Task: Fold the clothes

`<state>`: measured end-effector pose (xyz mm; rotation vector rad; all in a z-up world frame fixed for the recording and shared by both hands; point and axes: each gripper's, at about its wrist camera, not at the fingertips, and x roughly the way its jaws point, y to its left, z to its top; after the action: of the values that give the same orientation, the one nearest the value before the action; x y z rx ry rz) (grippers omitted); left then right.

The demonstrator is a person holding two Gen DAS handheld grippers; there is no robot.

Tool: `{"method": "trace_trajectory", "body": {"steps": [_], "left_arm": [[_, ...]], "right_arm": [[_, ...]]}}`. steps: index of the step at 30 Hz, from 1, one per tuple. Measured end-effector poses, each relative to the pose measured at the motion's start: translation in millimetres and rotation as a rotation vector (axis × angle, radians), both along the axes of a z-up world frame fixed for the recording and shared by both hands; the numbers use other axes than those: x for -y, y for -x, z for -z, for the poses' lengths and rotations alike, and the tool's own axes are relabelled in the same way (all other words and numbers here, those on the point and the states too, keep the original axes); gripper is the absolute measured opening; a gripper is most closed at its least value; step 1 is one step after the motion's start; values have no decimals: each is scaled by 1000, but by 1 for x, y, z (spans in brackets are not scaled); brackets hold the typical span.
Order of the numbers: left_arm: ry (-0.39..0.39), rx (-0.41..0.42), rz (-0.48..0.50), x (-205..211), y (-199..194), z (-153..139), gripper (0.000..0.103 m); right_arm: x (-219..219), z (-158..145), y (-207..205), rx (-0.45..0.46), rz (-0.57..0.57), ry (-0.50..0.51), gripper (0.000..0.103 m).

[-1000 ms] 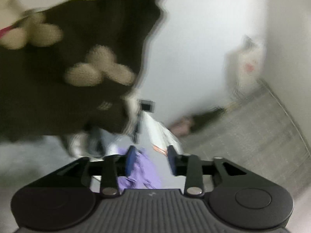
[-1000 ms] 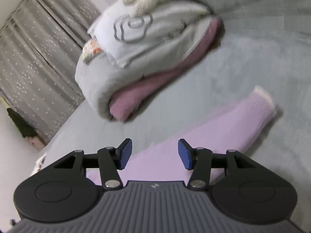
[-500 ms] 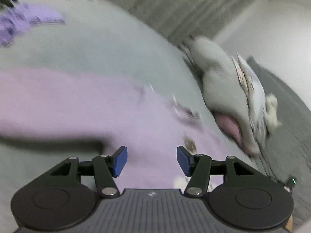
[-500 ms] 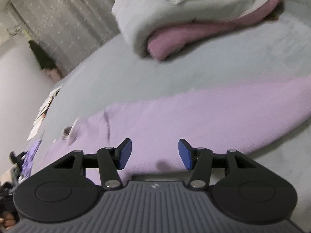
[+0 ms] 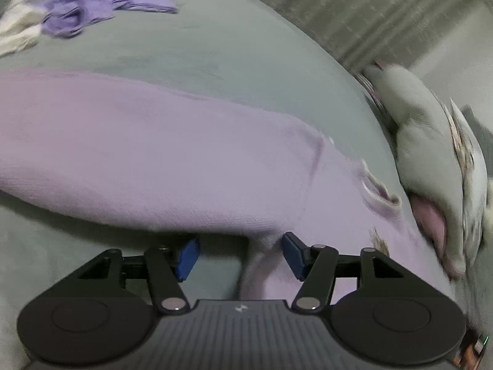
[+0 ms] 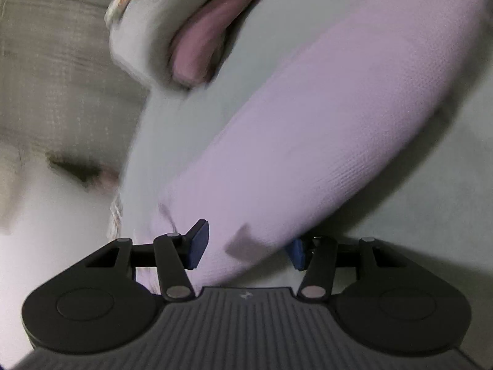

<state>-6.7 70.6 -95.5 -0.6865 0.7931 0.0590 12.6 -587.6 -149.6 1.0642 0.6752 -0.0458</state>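
A pale lilac knit sweater (image 5: 172, 160) lies spread on a grey bed (image 5: 231, 49). Its neck opening (image 5: 380, 195) shows at the right of the left wrist view. My left gripper (image 5: 238, 254) is open, low over the bed, with the sweater's near edge between its blue pads (image 5: 186, 257). In the right wrist view a lilac sleeve (image 6: 323, 141) runs diagonally up to the right. My right gripper (image 6: 246, 246) is open around the sleeve's lower end, which lies between the pads.
A folded stack of grey and pink garments (image 5: 431, 166) lies at the bed's right side, also at the top of the right wrist view (image 6: 185, 37). A crumpled purple garment (image 5: 89, 9) and a white cloth (image 5: 18, 27) lie far left. Grey curtains (image 5: 369, 15) hang behind.
Both grippers have swung and dropped close to the sweater. The left moved from a dark garment view down to the sweater's edge. The right moved to the sleeve end.
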Motion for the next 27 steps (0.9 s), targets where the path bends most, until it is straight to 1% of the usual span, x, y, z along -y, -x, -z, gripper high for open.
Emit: {"method": "trace_trajectory", "body": {"steps": [1,3,4,5,6,7,8,10,11,12,13,14,15,16,17,18,19,21,22,23,24,25,26,27], "left_arm": [[13,8,-9,-4,-2,2,61],[23,36,-16,-11,-2,2,61],[37,53,-18,-15,-4,5,55],[60,58,-37,-21,-4,9,40],[79,49,-54,-25,-5,11,34],[97,39,-71,-29,-7,14,26],[127,26,-88,-34,-7,16,23],[136,4,-102,-37,-4,13,23],[107,-14,-100,-36,-1,6,24],[88,-20,-95,-35,4,-1,25],[49,-22,-73,-32,7,-12,25],[-20,0,-46,-31,13,-30,25],[-73,25,-44,-32,18,-40,25],[-125,51,-44,-33,23,-50,30],[-198,79,-50,-34,26,-60,36],[-272,108,-57,-36,28,-71,37],[-333,130,-44,-36,30,-79,37],[-370,179,56,-28,23,-90,45],[-344,247,156,-13,8,-98,55],[-361,282,224,1,-4,-103,65],[-380,315,290,15,-15,-108,69],[-431,335,362,34,-35,-110,75],[-503,350,435,52,-52,-111,76],[-564,349,478,64,-65,-109,76]], "right_arm": [[-6,-9,0,-3,16,109,28],[-10,-17,3,3,62,171,20],[-11,-21,5,7,84,202,15],[-13,-24,7,10,107,232,13],[-15,-28,9,13,130,263,13],[-17,-32,10,14,147,292,13],[-17,-32,10,-8,121,307,13],[-18,-33,9,-50,70,338,15],[-18,-33,8,-70,40,352,17],[-14,-33,6,-78,-21,358,17],[-7,-32,-2,-79,-73,353,22],[2,-37,3,-84,-62,350,28],[11,-42,7,-89,-52,348,38],[19,-47,12,-99,-31,357,41],[30,-60,23,-150,64,465,42],[35,-70,29,-193,129,580,42],[35,-76,33,-198,150,627,43],[31,-97,38,-128,153,746,47],[19,-103,33,-52,90,769,56],[6,-109,27,24,26,790,65],[-5,-115,21,96,-37,809,66],[-17,-117,12,141,-108,830,68],[-45,-119,-5,218,-263,862,69],[-67,-118,-17,261,-380,879,70]]}}
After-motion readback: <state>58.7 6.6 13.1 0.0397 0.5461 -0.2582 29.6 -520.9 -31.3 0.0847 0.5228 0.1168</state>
